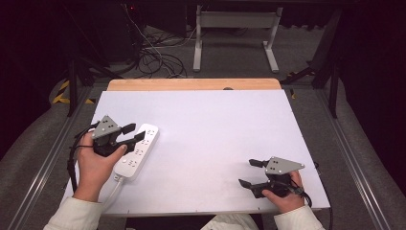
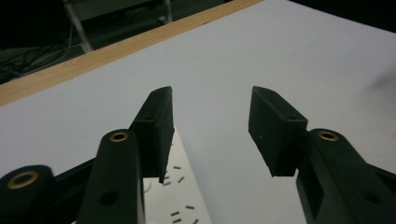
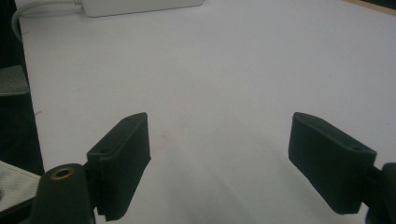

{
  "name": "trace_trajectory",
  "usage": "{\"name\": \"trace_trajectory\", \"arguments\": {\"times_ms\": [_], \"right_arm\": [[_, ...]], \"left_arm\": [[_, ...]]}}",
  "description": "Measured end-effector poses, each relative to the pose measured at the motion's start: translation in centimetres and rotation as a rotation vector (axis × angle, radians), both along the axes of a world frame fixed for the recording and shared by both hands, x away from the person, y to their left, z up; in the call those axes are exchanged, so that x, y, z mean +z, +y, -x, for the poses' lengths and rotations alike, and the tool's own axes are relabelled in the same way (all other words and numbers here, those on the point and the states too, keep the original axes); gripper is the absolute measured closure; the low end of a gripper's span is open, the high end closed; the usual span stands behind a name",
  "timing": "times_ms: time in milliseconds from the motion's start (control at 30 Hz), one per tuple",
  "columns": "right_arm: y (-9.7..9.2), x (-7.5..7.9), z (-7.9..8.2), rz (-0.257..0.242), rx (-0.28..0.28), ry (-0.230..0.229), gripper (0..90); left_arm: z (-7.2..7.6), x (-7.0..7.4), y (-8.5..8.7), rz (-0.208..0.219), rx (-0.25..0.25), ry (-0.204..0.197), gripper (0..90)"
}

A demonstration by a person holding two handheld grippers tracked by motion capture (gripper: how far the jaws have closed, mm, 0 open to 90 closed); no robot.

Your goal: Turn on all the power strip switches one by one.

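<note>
High view: a white table (image 1: 215, 134) holds a white power strip (image 1: 137, 151) near its left edge. The left gripper (image 1: 134, 132) hovers over the strip, jaws spread; the right gripper (image 1: 250, 172) sits well apart at the near right, jaws spread.
Left gripper view: jaws apart, nothing between them; the power strip (image 2: 180, 200) lies below the left jaw.
Right gripper view: jaws wide apart over bare table; the power strip (image 3: 140, 6) lies far off at the top edge.
</note>
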State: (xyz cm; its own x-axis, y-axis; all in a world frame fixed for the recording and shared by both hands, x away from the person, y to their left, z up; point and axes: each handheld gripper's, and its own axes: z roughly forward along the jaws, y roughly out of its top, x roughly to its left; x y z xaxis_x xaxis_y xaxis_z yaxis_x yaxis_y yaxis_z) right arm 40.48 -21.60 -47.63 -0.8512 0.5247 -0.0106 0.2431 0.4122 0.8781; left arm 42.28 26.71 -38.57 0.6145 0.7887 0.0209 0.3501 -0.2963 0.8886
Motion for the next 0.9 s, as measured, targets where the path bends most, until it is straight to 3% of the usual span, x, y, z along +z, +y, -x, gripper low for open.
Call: {"name": "trace_trajectory", "arguments": {"times_ms": [267, 400, 600, 733, 900], "right_arm": [[0.0, 0.1, 0.0, -0.004, 0.000, -0.002, 20.9], [-0.1, 0.1, 0.1, -0.010, 0.005, -0.009, 19.6], [-0.2, 0.2, 0.1, -0.020, 0.006, -0.012, 17.3], [-0.4, 0.3, 0.1, -0.026, -0.002, -0.016, 15.6], [-0.6, 0.3, 0.0, -0.033, -0.017, -0.008, 13.3]], "left_arm": [[3.4, -1.0, 0.0, 0.076, -0.089, -0.056, 36.4], [5.2, -2.3, 0.1, 0.096, -0.098, -0.069, 33.4], [7.4, -5.3, 1.1, 0.167, -0.071, -0.091, 27.6], [8.4, -7.4, 1.9, 0.141, -0.048, -0.116, 24.7], [9.0, -8.5, 2.4, 0.014, -0.043, -0.138, 23.5]]}}
